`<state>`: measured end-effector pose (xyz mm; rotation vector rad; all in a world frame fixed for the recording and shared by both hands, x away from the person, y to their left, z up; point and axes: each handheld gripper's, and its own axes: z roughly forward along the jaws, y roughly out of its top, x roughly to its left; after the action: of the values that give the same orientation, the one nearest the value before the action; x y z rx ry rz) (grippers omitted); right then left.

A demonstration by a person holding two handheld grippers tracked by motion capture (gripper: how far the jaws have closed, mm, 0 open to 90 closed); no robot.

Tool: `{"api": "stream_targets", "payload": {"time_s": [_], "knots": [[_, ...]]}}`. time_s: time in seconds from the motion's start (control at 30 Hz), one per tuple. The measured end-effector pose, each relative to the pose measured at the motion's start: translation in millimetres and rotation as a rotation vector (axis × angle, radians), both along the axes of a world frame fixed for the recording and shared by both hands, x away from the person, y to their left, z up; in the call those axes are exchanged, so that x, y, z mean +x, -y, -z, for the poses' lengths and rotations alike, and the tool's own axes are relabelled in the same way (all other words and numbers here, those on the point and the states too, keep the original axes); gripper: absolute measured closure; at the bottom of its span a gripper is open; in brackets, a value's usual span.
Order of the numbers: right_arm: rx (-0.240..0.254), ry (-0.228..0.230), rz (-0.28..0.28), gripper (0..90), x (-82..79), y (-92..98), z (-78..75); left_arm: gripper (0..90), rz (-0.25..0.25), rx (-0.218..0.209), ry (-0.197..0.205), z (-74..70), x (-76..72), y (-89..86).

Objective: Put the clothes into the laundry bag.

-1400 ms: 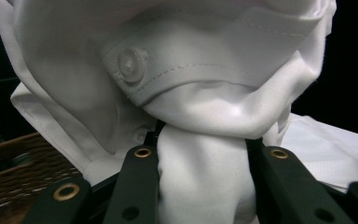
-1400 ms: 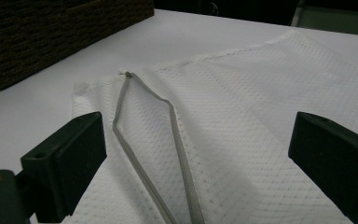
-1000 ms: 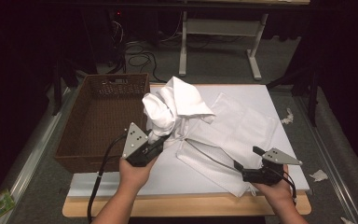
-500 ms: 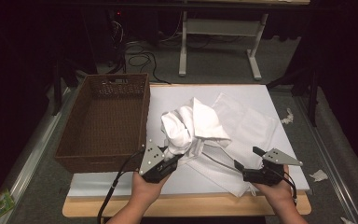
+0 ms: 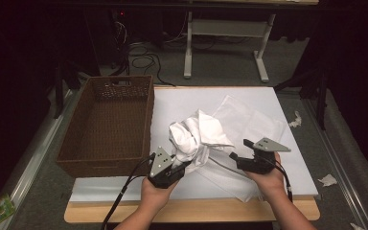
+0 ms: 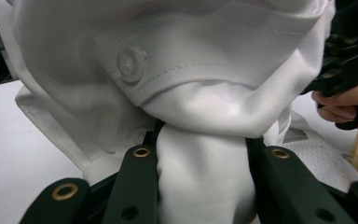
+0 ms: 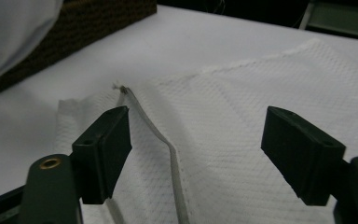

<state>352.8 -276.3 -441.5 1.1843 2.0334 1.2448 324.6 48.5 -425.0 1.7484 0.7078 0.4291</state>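
The left tool (image 5: 178, 168) is clamped on a bunched white cotton shirt (image 5: 194, 136): in the left gripper view a thick twist of the cloth (image 6: 205, 182) fills the gap between its two black jaws, which press on it from both sides, part-way closed. Above the jaws the shirt folds over in a cuff or placket with a clear round button (image 6: 129, 64). The bundle rises just ahead of this tool and rests on the white-covered counter (image 5: 182, 103).

The right tool (image 5: 237, 159) sits just to the right of the bundle, near the left one but apart from it. Its jaws have just been closing, yet they stand well apart and grip nothing. Between and beneath them lies a flat white waffle-textured cloth (image 7: 242, 140), with a thin grey-white cord or strap (image 7: 168, 154) running along it close to the left jaw. I cannot tell whether the jaws touch the cloth.

A brown woven wicker basket (image 5: 108, 127) stands to the left of the left tool, beside the shirt.
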Motion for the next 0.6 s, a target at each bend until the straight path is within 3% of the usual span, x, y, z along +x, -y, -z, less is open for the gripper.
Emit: {"api": "stream_targets", "payload": {"time_s": [0.1, 0.13, 0.23, 0.4, 0.5, 0.6], "knots": [[-0.047, -0.045, -0.006, 38.6, 1.1, -5.5, 7.3, 69.3, -0.011, 0.006, -0.026, 4.4, 2.7, -2.7], [-0.064, -0.046, -0.021, 47.0, -1.9, -5.2, 9.6, 69.3, -0.015, 0.006, -0.029, 5.2, 3.2, -3.3], [-0.106, -0.049, -0.047, 58.3, -7.6, -3.3, 12.7, 69.3, -0.023, 0.002, -0.035, 6.2, 4.3, -4.9], [-0.172, -0.076, -0.05, 67.2, -4.4, -3.1, 20.8, 69.3, -0.011, 0.007, -0.029, 5.2, 0.8, -3.2], [-0.195, -0.106, -0.056, 74.4, -0.3, -3.7, 25.6, 69.2, 0.002, 0.012, -0.024, 4.9, -0.5, -1.0], [-0.196, -0.101, -0.055, 88.4, 1.7, -2.8, 25.7, 69.3, 0.018, 0.015, -0.032, 6.1, -1.1, 1.5]]}}
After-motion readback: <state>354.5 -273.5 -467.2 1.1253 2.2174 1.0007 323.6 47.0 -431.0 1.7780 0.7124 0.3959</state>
